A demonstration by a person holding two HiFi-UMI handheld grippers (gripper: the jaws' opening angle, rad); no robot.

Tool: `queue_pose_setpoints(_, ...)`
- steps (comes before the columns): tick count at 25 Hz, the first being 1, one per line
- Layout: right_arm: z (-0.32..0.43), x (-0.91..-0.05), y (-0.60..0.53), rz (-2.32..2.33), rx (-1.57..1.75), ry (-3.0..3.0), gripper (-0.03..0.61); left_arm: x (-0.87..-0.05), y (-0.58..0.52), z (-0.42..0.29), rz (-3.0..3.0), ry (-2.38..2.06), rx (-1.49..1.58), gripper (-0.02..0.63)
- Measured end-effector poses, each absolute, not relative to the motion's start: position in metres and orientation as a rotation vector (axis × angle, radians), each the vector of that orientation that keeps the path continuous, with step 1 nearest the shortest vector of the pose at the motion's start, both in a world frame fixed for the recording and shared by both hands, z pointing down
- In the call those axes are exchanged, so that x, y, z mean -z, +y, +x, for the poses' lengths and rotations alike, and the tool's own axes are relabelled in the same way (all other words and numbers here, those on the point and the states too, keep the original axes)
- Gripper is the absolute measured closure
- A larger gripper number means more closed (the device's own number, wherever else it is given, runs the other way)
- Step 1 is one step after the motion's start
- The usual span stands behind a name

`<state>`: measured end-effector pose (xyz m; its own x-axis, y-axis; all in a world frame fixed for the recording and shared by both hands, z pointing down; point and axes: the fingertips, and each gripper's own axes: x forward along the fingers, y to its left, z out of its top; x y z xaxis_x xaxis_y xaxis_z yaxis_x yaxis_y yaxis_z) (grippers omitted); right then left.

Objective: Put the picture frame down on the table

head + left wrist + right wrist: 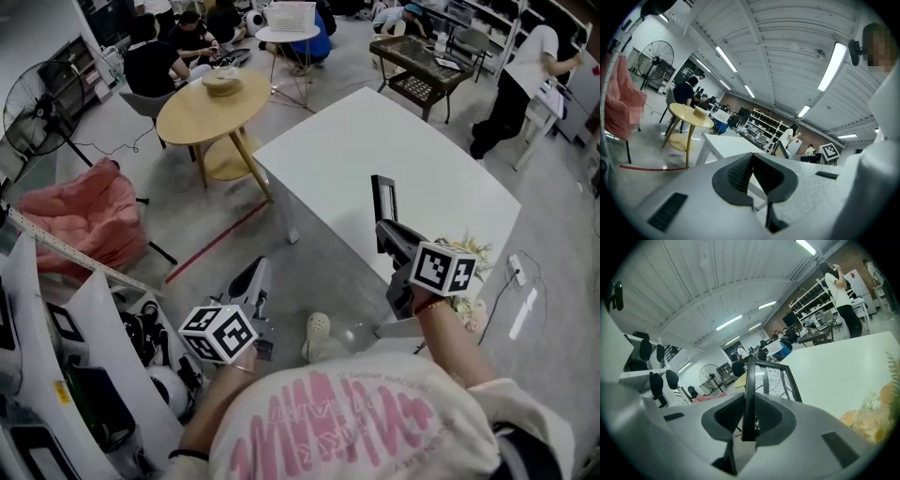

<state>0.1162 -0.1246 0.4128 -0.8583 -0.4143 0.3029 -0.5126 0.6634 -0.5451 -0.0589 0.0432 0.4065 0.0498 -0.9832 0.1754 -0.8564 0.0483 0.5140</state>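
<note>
The black picture frame (382,202) stands edge-up over the near part of the white table (394,159), pinched at its lower edge by my right gripper (387,234). In the right gripper view the frame (765,380) rises from between the two dark pads, its glass showing a printed pattern. My left gripper (255,283) hangs low over the floor to the left of the table. Its jaws are closed with nothing between them (753,174). The left gripper view shows the frame (781,148) small and far off on the table.
Pale artificial flowers (472,251) lie at the table's near right corner, close to my right gripper. A round wooden side table (211,105) stands to the left. A pink cushion (80,217), a fan (37,108) and seated people are farther back. Clutter fills the floor at lower left.
</note>
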Motion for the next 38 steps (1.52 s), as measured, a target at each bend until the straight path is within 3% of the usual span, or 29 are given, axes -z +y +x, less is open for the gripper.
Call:
queue_pose_setpoints(22,0.029,-0.451,-0.264,0.827,-0.967,-2.619,0.504,-0.405,-0.078,-0.177,1.803,-1.870,0.334,0.611)
queue_pose_setpoints(38,0.015,-0.509,-0.301,0.903,-0.921,-2.468,0.505,-0.459,-0.088,-0.228,1.717,-1.844,0.316,0.611)
